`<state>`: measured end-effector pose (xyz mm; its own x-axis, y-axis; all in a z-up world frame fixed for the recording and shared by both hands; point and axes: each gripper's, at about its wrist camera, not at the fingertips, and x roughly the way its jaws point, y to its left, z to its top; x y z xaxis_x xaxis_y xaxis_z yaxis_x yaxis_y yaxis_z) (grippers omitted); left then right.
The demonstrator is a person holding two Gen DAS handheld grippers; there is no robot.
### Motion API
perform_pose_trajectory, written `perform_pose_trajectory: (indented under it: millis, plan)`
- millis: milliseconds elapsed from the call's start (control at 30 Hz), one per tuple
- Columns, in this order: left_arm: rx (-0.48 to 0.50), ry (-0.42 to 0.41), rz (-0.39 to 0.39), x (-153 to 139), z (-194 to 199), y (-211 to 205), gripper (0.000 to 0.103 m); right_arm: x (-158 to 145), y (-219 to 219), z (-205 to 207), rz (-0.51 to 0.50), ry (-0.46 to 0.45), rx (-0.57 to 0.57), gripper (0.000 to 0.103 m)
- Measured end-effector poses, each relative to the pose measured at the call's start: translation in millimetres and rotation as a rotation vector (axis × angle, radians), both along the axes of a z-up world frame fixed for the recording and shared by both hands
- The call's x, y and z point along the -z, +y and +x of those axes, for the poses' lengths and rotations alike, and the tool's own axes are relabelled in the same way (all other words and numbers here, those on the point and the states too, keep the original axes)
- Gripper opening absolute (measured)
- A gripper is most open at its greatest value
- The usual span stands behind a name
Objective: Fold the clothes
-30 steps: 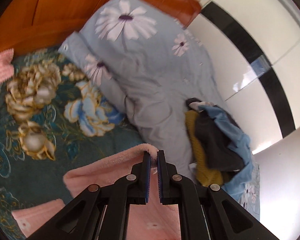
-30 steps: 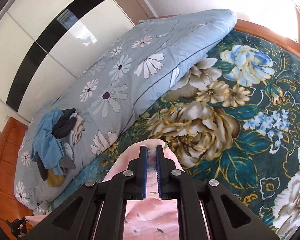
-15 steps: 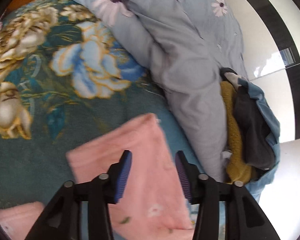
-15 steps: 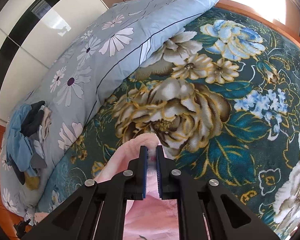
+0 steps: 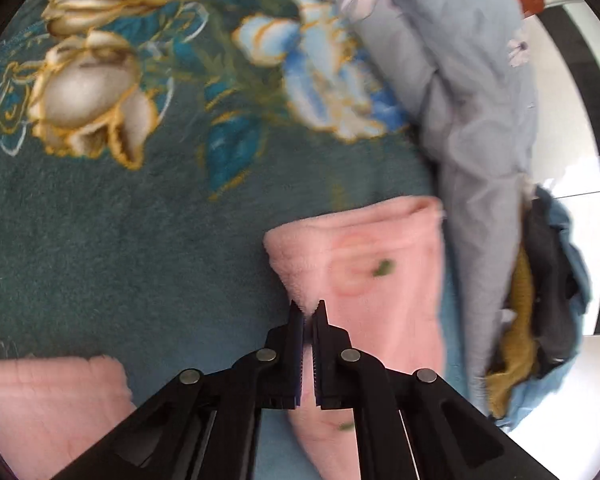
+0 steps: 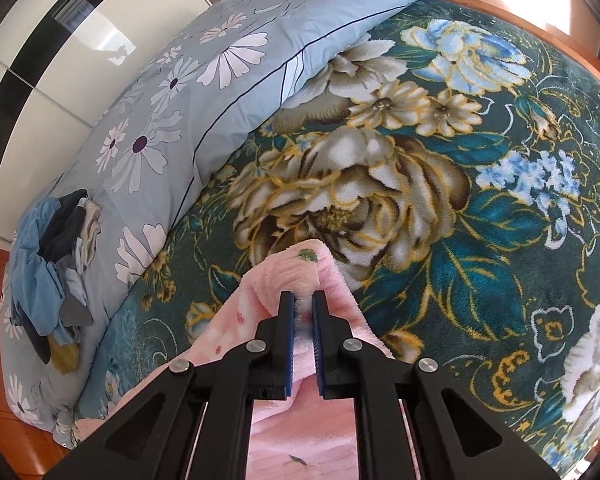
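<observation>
A pink fleece garment (image 5: 380,272) lies on the teal flowered blanket (image 5: 140,220), one end folded over beside the blue quilt. My left gripper (image 5: 309,310) is shut at the left edge of that fold; whether cloth is pinched between the fingers is unclear. Another pink part (image 5: 48,404) lies at the lower left. In the right wrist view my right gripper (image 6: 303,300) is shut on a corner of the pink garment (image 6: 296,272) and holds it a little above the blanket (image 6: 480,280).
A light blue daisy quilt (image 6: 188,92) lies along the bed's far side, with a pile of blue, dark and mustard clothes (image 6: 52,272) on it, also in the left wrist view (image 5: 540,320). White and black wardrobe doors (image 6: 52,32) stand behind. Wooden bed frame (image 6: 540,12).
My left gripper let go of the pink cloth, opened, dropped towards the bed and has shut again at the fold's edge. My right gripper kept its hold and moved down slightly.
</observation>
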<state>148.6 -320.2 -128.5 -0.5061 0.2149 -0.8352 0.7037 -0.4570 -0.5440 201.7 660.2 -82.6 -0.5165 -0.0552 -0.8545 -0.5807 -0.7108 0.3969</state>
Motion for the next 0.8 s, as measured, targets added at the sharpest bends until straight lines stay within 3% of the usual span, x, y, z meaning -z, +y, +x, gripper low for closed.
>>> perform_pose_trajectory:
  millis: [300, 433, 500, 633, 800]
  plan:
    - [0.037, 0.289, -0.078, -135, 38, -2, 0.003, -46, 8, 19, 0.010, 0.139, 0.012, 0.007]
    - [0.046, 0.347, -0.203, -188, 31, -21, 0.003, -70, 16, 17, 0.031, 0.212, 0.033, 0.001]
    - [0.061, 0.309, -0.236, -186, 7, -28, 0.004, -73, 22, 4, 0.032, 0.205, 0.049, 0.001]
    - [0.068, 0.156, -0.108, -123, -52, -27, 0.004, -46, 14, -22, 0.005, 0.112, 0.016, 0.001]
    - [0.068, 0.029, -0.114, -63, -94, -16, 0.004, -12, -11, -35, 0.012, 0.014, -0.078, 0.001]
